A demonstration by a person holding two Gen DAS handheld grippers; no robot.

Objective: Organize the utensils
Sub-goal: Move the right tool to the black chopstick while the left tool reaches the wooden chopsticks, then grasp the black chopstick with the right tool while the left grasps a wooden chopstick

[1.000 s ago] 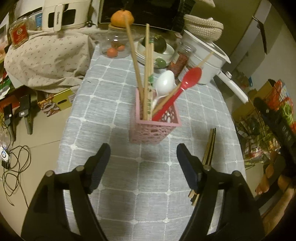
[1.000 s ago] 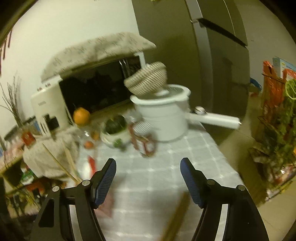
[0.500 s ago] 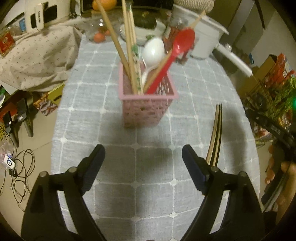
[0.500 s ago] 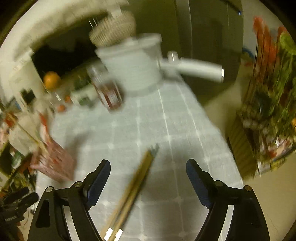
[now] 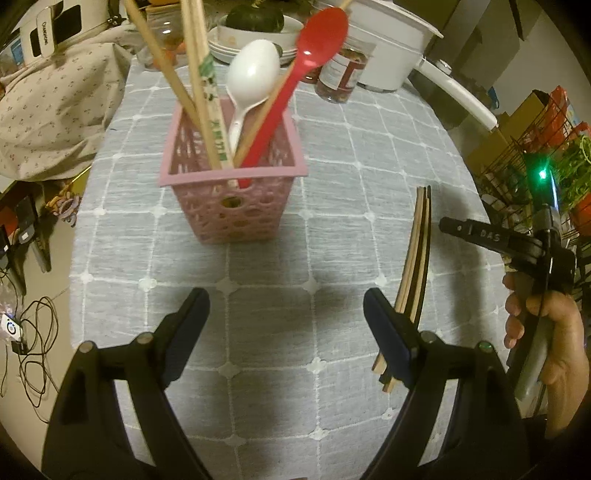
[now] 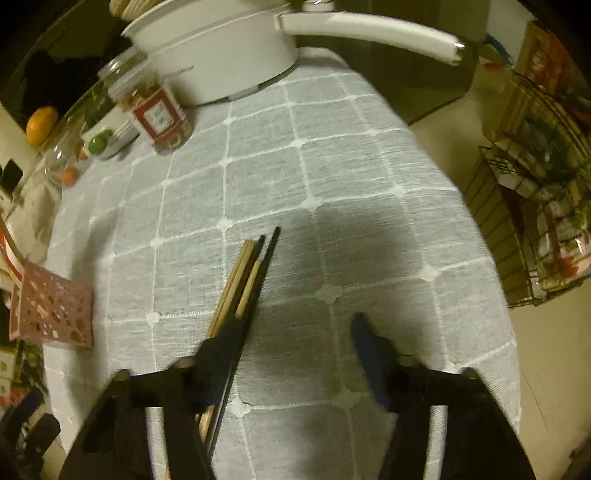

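A pink perforated holder stands on the grey checked tablecloth and holds wooden chopsticks, a white spoon and a red spoon. A bundle of loose chopsticks, tan and black, lies to its right. My left gripper is open and empty, just in front of the holder. My right gripper is open and low over the cloth; the loose chopsticks run under its left finger. The holder shows at the left edge of the right wrist view.
A white pot with a long handle, a labelled jar, stacked bowls and a glass jar stand at the table's far end. A wire rack is off the right edge. A cloth-covered pile lies left.
My left gripper has moved closer to the pink holder. My right gripper has tilted down and dropped toward the loose chopsticks, which now reach under its left finger.
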